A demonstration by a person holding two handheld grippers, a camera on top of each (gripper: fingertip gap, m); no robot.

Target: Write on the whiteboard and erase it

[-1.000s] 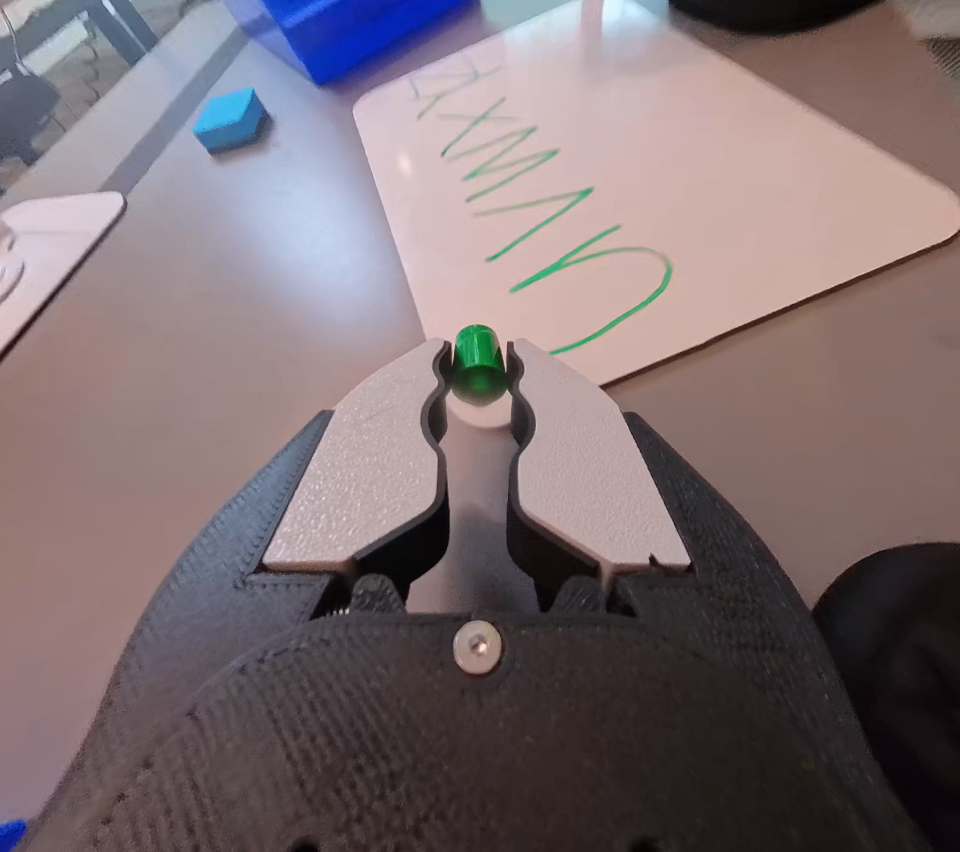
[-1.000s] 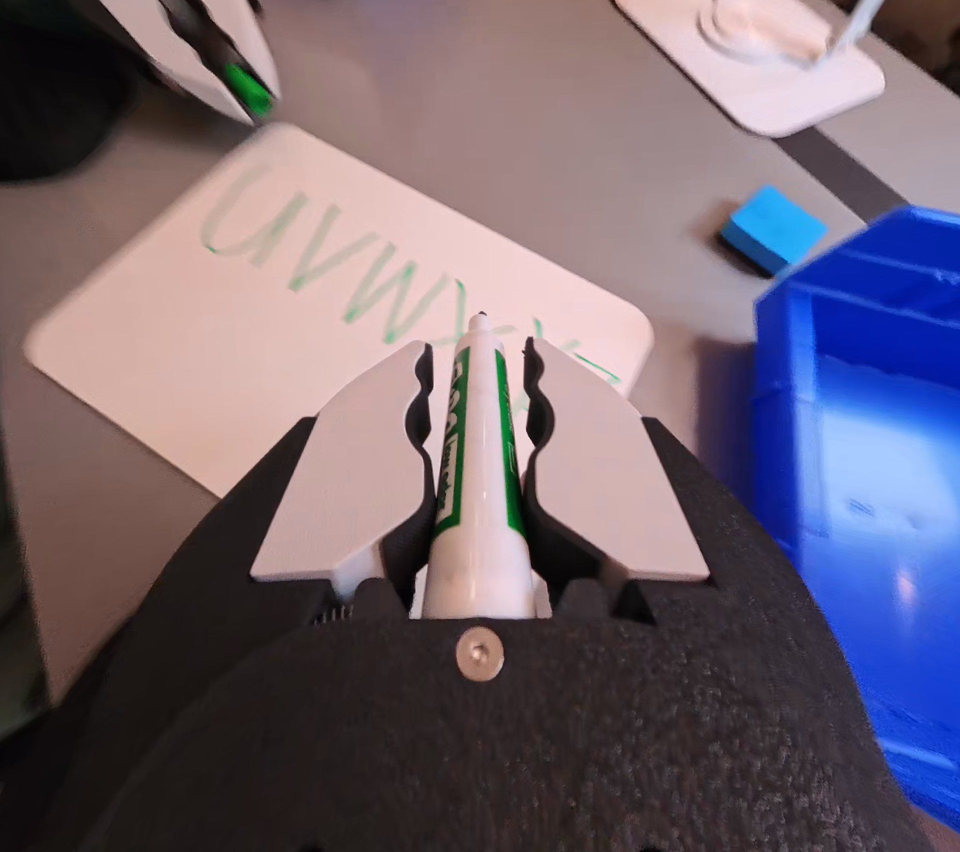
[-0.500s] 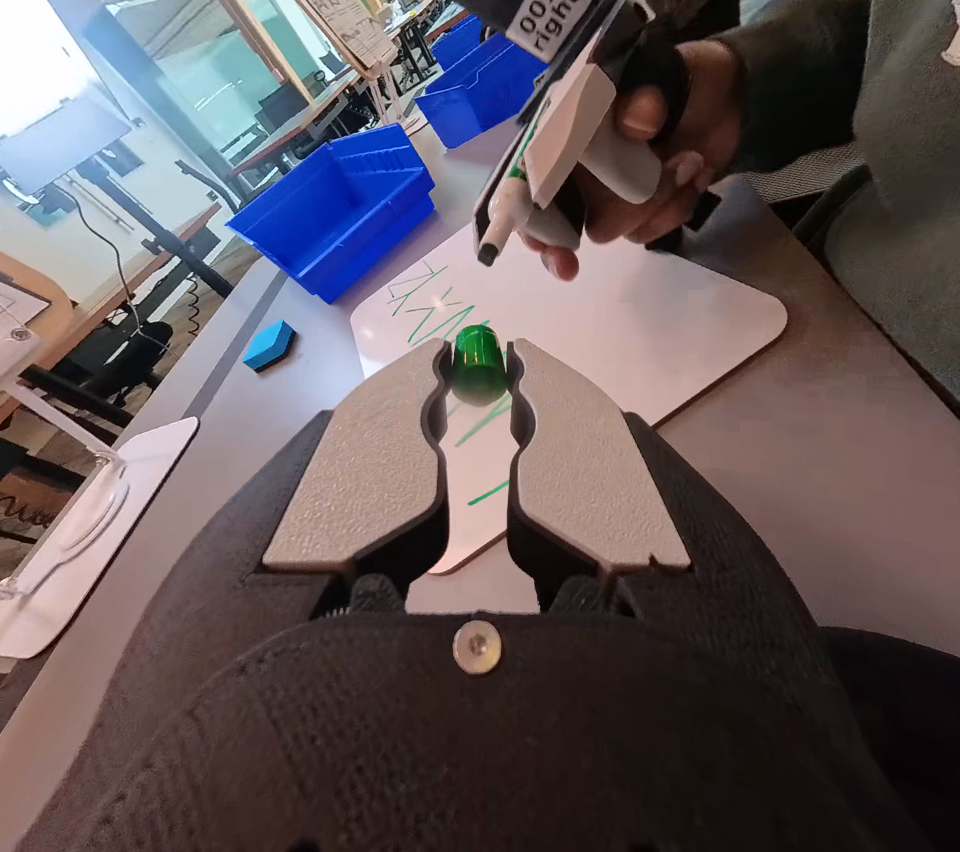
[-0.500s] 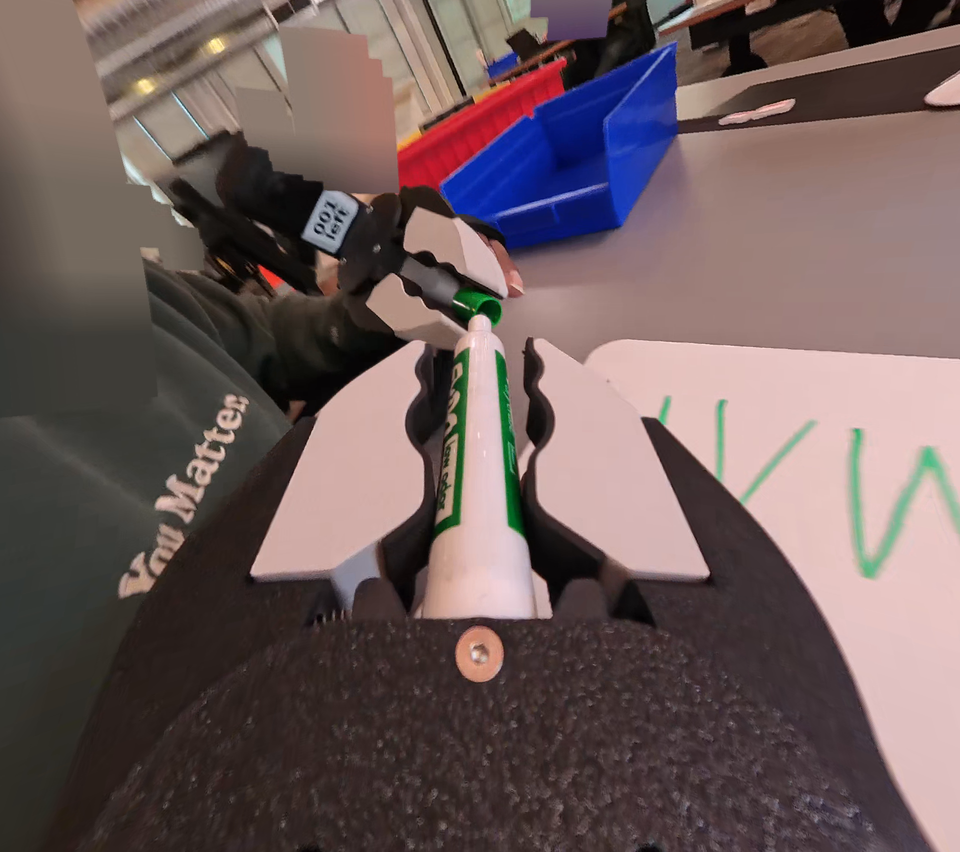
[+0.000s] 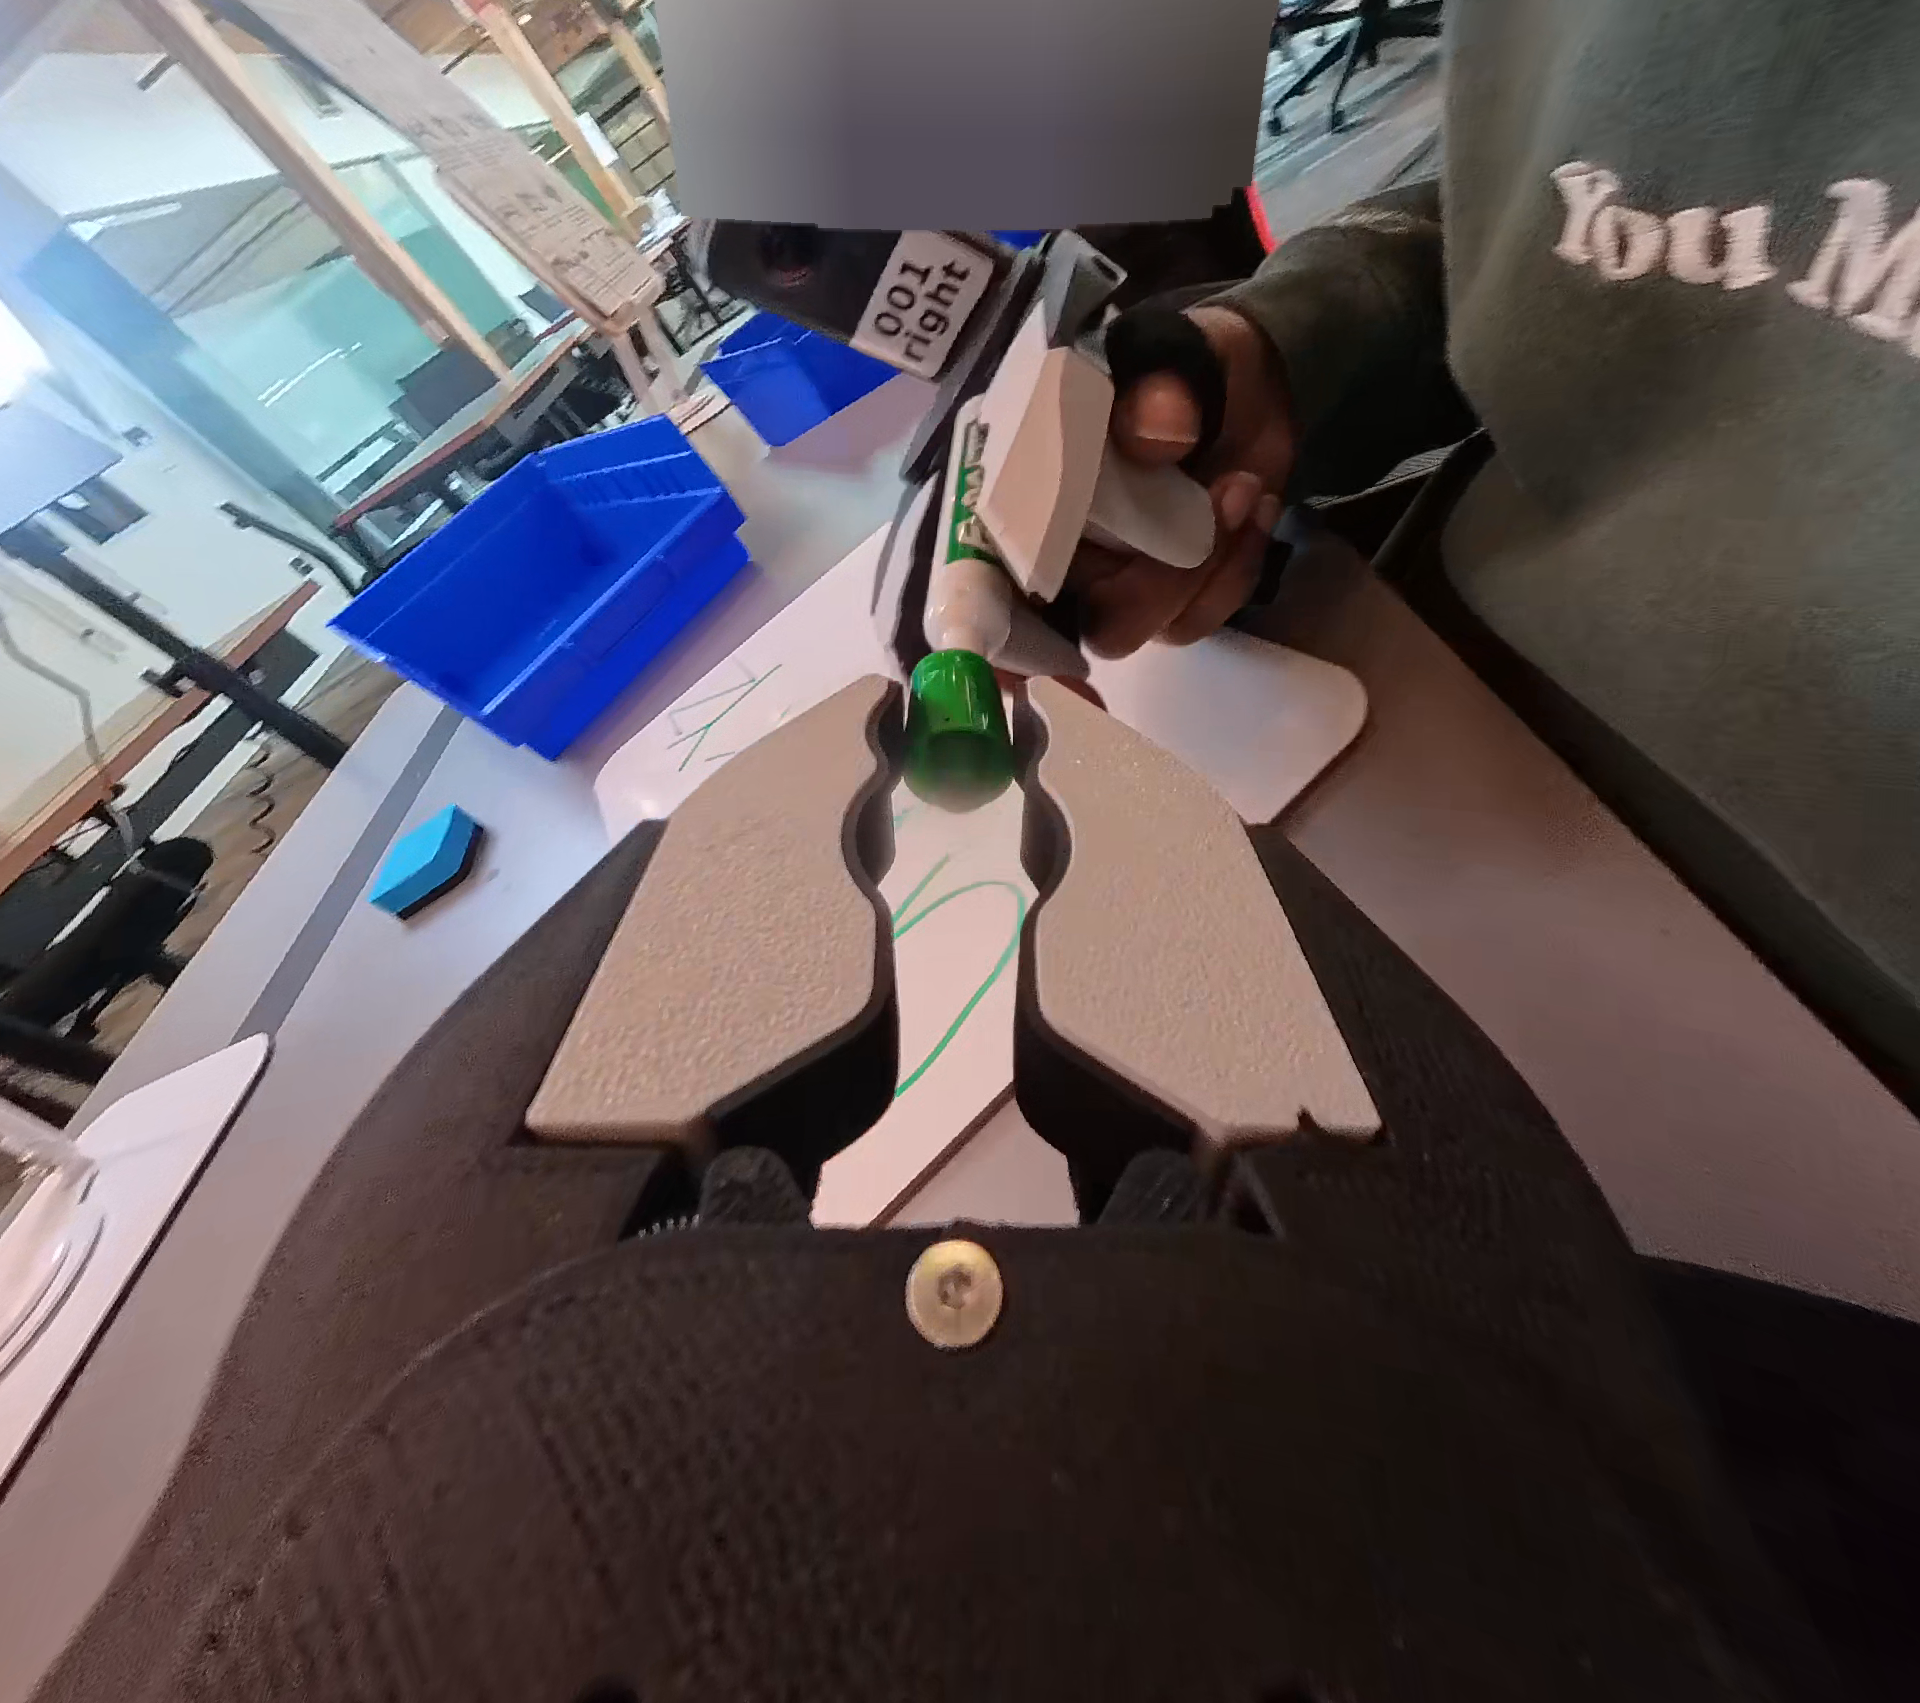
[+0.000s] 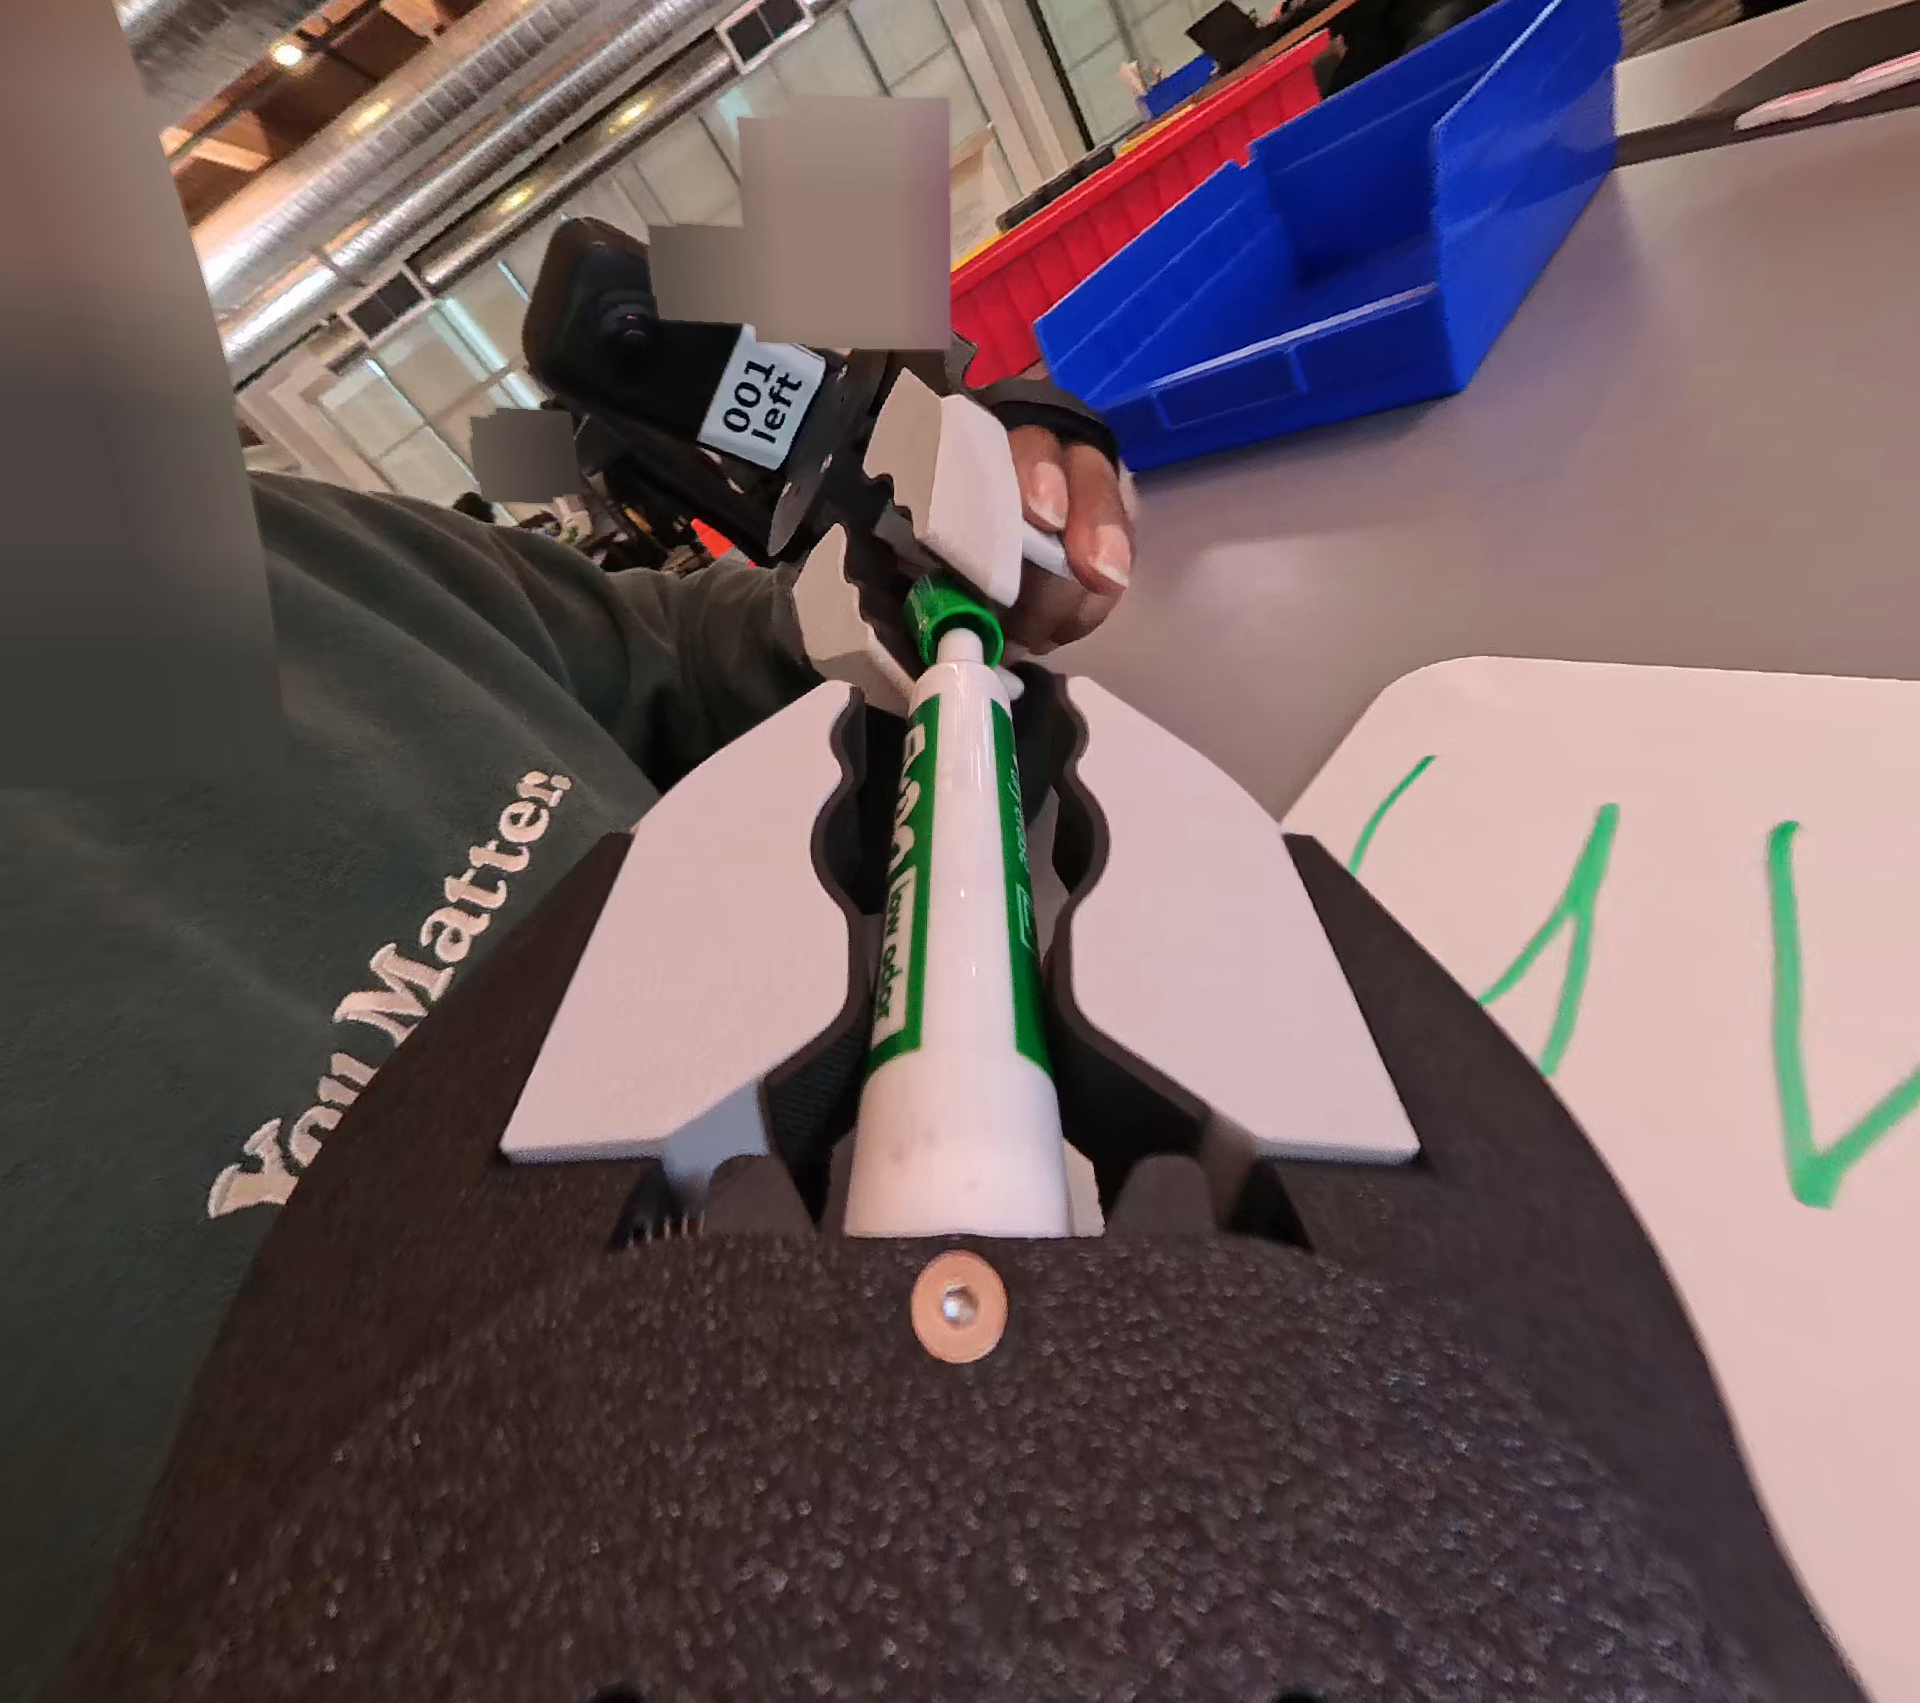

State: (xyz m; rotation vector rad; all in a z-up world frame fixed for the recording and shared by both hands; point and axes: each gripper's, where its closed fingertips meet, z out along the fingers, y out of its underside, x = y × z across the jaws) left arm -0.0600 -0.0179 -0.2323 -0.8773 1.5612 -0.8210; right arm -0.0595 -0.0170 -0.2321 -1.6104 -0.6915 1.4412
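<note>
My left gripper (image 5: 956, 744) is shut on the green marker cap (image 5: 954, 734), held above the whiteboard (image 5: 1247, 718). My right gripper (image 6: 961, 718) is shut on the white and green marker (image 6: 956, 947). The two grippers face each other, and the marker's tip sits in the mouth of the cap (image 6: 951, 614). The right gripper (image 5: 1023, 531) shows in the left wrist view, and the left gripper (image 6: 914, 573) in the right wrist view. The whiteboard (image 6: 1662, 926) lies flat on the grey table and bears green writing. A blue eraser (image 5: 426, 858) lies on the table left of the board.
A blue bin (image 5: 561, 583) stands beyond the board; it also shows in the right wrist view (image 6: 1351, 303), with a red bin (image 6: 1091, 240) behind. A white base plate (image 5: 125, 1165) lies at the left. The person's green sweatshirt (image 6: 312, 822) is close by. Only a small space, under 4 cm, lies between the two pairs of fingers.
Both grippers lifted off the board and turned toward each other. The marker tip closed the gap and now sits in the cap's mouth.
</note>
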